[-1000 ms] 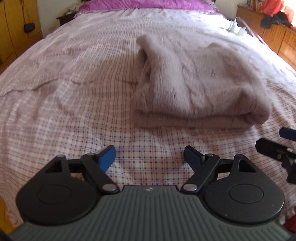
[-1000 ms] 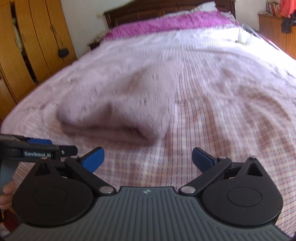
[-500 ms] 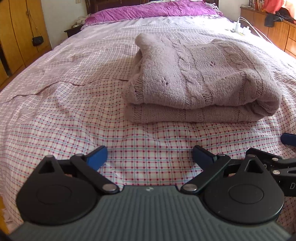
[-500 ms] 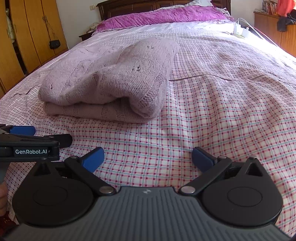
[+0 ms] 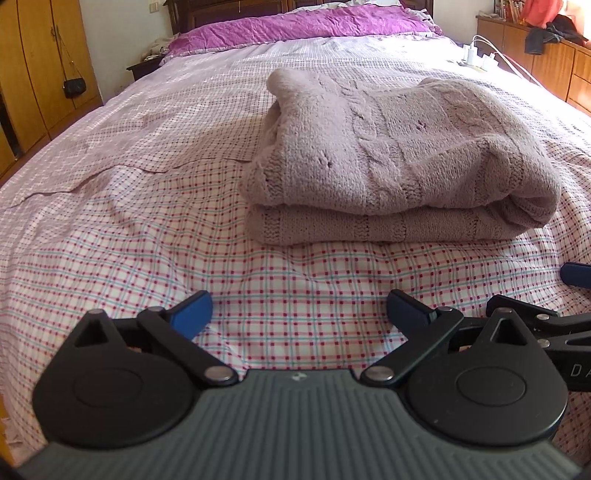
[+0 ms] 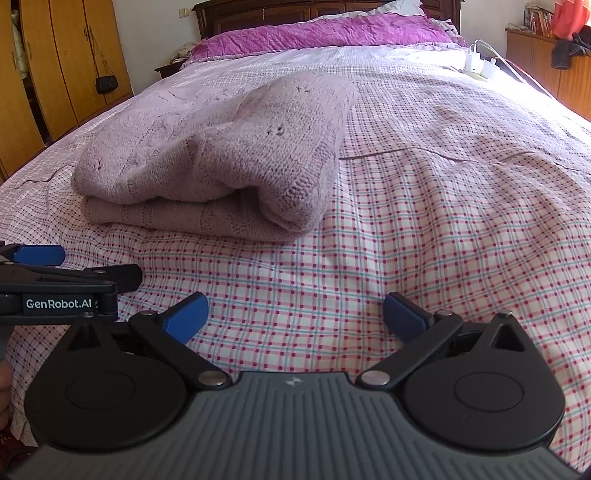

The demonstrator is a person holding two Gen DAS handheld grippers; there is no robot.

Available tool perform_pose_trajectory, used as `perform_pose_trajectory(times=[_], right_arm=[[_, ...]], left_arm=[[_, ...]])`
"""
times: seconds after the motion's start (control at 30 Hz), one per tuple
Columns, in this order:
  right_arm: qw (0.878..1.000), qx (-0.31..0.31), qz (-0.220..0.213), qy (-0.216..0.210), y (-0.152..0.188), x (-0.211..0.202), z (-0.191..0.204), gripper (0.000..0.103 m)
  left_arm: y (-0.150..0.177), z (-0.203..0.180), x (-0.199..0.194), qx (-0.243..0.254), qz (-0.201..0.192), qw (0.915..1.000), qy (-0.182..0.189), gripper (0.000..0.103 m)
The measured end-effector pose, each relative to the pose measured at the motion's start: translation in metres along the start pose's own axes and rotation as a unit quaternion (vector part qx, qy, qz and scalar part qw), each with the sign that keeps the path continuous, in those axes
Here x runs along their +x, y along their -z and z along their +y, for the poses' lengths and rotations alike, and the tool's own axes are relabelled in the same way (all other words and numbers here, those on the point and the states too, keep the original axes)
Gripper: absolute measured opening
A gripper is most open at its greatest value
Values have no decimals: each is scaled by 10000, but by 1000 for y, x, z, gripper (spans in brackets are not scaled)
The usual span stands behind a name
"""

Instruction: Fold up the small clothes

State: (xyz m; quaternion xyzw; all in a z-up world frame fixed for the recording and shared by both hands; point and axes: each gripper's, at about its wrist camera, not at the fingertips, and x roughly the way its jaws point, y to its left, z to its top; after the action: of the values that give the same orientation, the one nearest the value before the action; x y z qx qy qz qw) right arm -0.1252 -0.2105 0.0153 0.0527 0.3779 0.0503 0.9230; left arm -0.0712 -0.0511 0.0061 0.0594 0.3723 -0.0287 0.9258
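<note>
A mauve knitted sweater (image 5: 399,158) lies folded in a thick bundle on the checked bedspread (image 5: 147,240); the right wrist view has it at the left of centre (image 6: 221,158). My left gripper (image 5: 299,314) is open and empty, held back from the sweater's near edge. My right gripper (image 6: 293,315) is also open and empty, just right of the bundle's near corner. The two grippers sit side by side: the right one's blue fingertip (image 5: 576,273) shows at the right edge of the left wrist view, and the left one's body (image 6: 55,291) at the left edge of the right wrist view.
A purple pillow (image 5: 303,22) lies at the bed's head. Wooden wardrobes (image 6: 55,74) with a hanging black bag stand on the left. A wooden dresser (image 5: 546,62) with clothes stands on the right, and white chargers with cables (image 6: 480,66) lie on the bed.
Both grippers have drawn back toward the foot of the bed and tilted up, so more of the headboard shows. The sweater has stayed folded and still. Both stay open.
</note>
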Motion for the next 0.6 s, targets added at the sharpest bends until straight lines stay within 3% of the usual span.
perform_pose_trajectory(times=[0.6], right_arm=[[10000,-24,3,24,0,1,1,103]], left_arm=[[-1,2,0,-26,6,10000,16,103]])
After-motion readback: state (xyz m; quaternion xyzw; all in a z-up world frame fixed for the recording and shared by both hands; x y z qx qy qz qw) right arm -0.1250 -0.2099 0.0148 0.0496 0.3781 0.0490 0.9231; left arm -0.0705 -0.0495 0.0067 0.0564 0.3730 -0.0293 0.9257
